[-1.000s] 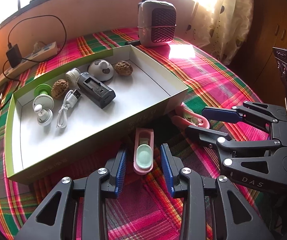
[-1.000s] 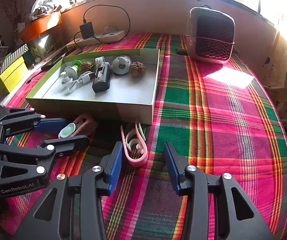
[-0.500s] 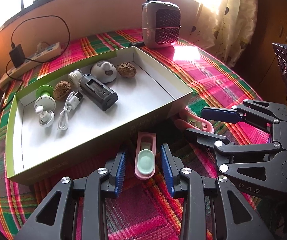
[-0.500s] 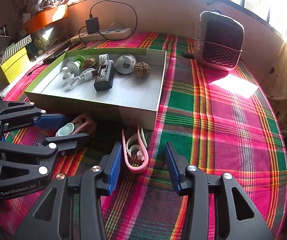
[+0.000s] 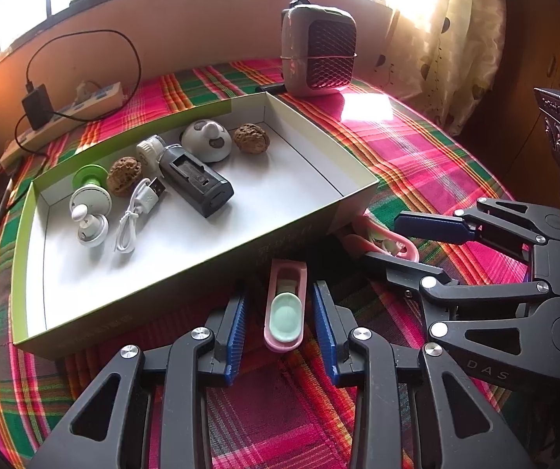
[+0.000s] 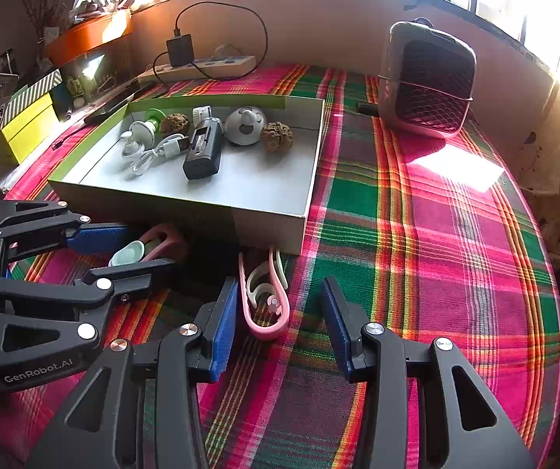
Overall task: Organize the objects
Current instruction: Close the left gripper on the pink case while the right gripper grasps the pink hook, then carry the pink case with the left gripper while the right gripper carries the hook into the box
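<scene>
Here, both spread, the left gripper [image 5: 280, 324] straddles the pink case [image 5: 284, 308] and the right gripper [image 6: 280, 320] the pink clip [image 6: 264, 305], each just outside the box [image 6: 268, 226] at 12 o'clock, so lifting either could snag its wall.

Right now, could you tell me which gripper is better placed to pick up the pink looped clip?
Right. The right gripper is open with the pink looped clip between its fingers; the left gripper straddles the pink case.

Black left claw [image 5: 283, 322], blue ribbed pads – silver screws (GenRobot.AI lettering)
</scene>
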The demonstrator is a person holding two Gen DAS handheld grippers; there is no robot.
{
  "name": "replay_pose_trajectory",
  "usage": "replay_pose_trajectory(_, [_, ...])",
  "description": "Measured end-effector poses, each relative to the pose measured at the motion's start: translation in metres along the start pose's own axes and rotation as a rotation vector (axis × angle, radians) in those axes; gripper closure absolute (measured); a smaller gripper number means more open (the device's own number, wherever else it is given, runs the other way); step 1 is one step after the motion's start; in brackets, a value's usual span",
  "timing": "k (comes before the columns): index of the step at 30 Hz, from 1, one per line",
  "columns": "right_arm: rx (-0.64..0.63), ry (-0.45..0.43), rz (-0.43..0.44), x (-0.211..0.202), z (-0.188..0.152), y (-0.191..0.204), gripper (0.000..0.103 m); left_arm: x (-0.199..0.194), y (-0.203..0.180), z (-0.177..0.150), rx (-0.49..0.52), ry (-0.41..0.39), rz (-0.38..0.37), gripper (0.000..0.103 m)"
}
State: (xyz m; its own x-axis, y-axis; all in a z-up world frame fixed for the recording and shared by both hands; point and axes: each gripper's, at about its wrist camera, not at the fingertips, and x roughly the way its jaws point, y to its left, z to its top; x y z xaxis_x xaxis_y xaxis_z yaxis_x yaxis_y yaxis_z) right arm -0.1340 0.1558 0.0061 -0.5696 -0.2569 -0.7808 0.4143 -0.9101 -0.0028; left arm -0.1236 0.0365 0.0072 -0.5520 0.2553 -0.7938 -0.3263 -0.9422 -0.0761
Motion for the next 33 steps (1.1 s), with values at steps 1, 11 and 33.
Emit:
replay_pose_trajectory(1, [0.0, -0.001, -0.001, -0.0001, -0.0001, 0.0, 0.062, 0.0, 0.0001, -0.0001, 0.001, 0.0, 0.003, 0.075])
replay_pose_trajectory(11, [0.007, -0.005, -0.001, -0.0024, -0.0023, -0.0006, 0.079, -0.0008, 0.0022, -0.0011, 0.0, -0.001, 0.022, 0.085])
replay_pose_trajectory(33, [0.007, -0.005, -0.004, -0.0053, -0.005, 0.0015, 0.079, -0.0044, 0.0021, -0.0055, 0.009, 0.0, 0.028, 0.087])
